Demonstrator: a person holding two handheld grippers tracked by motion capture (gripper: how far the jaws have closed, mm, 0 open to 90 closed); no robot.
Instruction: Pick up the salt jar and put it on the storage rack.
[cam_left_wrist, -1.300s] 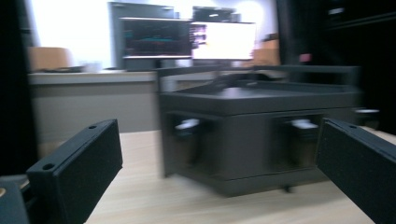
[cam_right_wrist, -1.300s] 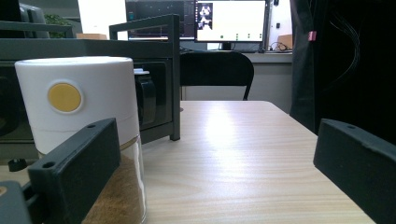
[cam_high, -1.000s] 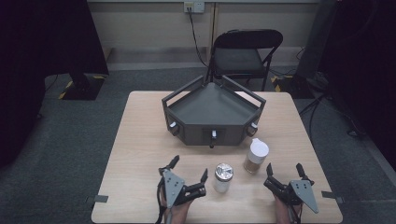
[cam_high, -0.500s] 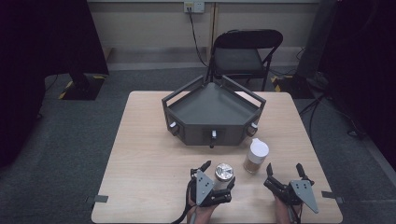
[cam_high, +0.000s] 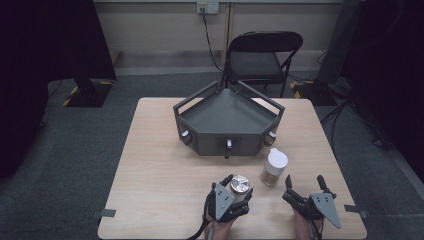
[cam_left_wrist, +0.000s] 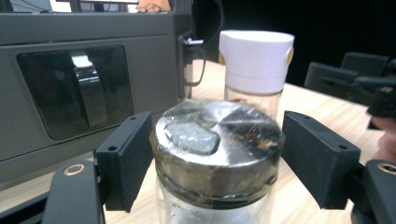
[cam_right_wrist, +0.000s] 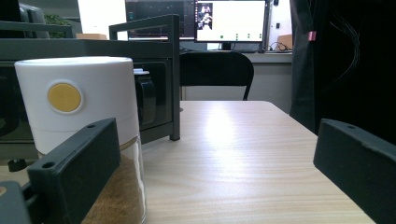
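Left gripper (cam_high: 234, 192): jaws apart, either side of the jar (cam_high: 240, 186).
Right gripper (cam_high: 303, 187): jaws apart, just right of jar.
Bottle (cam_high: 274, 167): just beyond jar.

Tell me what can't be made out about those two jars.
- Silver-lidded jar: contents unclear; left gripper view's bottom edge cuts its body, high view too small.
- Left tool: jaws flank the lid; contact uncertain.
- White-capped jar: right gripper view's near jaw hides its lower part.

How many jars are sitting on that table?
2. The metal-lidded jar stands near the table's front edge between the open jaws of the left gripper. The white-capped jar stands just right of it, beside the dark tray. The tray could hide more.
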